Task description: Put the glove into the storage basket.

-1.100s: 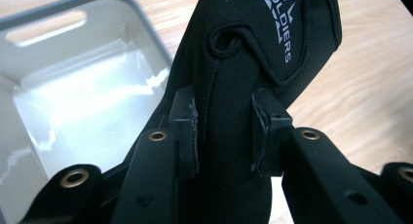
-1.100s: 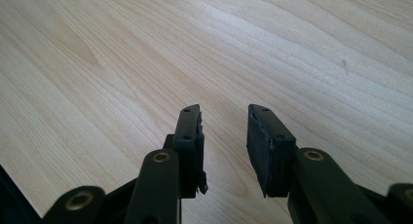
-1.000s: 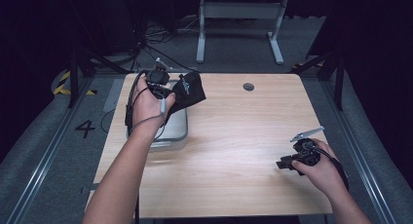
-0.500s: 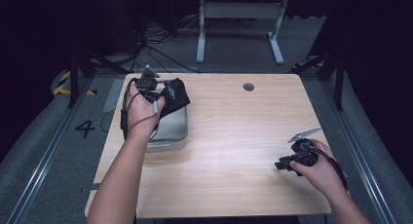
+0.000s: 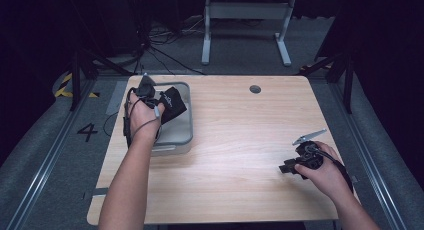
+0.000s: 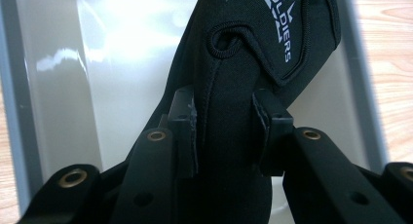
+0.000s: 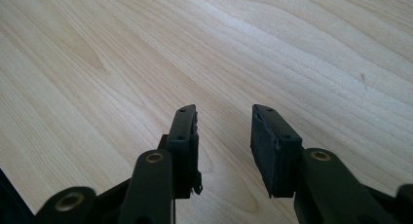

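Note:
A black stretchy fabric sleeve [image 5: 172, 104] with white lettering hangs low over a grey plastic bin [image 5: 180, 136] at the table's left. My left gripper [image 5: 161, 105] is shut on it. In the left gripper view both pads squeeze the sleeve [image 6: 234, 83] at my left gripper [image 6: 225, 134], with the bin's pale wall [image 6: 58, 92] behind it. My right gripper [image 5: 285, 168] rests near the table's front right. Its jaws have just been opening, and my right gripper [image 7: 221, 146] holds nothing over bare wood.
The wooden table [image 5: 240, 140] has a round cable hole [image 5: 255, 89] at the back. A white desk frame [image 5: 245, 10] and cables lie on the floor beyond. A floor mark "4" [image 5: 87, 131] is to the left.
My left hand has come down and to the left with the black sleeve, lowering it toward the bin. The right hand has stayed in place.

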A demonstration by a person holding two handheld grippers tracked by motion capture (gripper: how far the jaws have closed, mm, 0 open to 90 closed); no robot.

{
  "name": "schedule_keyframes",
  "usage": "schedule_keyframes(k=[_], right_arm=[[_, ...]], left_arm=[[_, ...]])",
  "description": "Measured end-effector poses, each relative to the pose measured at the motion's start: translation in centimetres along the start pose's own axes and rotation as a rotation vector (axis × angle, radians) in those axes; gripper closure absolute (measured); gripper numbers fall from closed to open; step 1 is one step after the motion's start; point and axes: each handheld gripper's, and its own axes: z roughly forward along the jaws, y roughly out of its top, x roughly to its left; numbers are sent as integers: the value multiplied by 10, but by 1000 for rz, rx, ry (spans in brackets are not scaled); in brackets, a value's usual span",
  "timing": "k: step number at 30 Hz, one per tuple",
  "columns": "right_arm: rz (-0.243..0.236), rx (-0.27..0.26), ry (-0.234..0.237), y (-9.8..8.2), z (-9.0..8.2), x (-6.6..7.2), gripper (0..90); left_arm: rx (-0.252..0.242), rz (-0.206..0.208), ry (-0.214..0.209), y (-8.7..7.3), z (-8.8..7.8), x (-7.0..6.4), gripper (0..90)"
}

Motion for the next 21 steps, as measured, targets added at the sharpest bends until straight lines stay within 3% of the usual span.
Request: schedule_keyframes(k=[9,10,12,16,21], right_arm=[[0,8,5,1,3,1,629],[0,1,1,1,2,1,628],[1,0,2,0,2,0,628],[0,-1,0,1,2,0,625],[-5,-11,1,3,1,1,620]], left_arm=[[21,-63,10,2,19,11,634],[14,-60,4,2,21,11,519],[-3,-55,14,1,21,9,433],[-11,-24,27,-1,17,6,366],[-37,14,26,-6,7,0,377]])
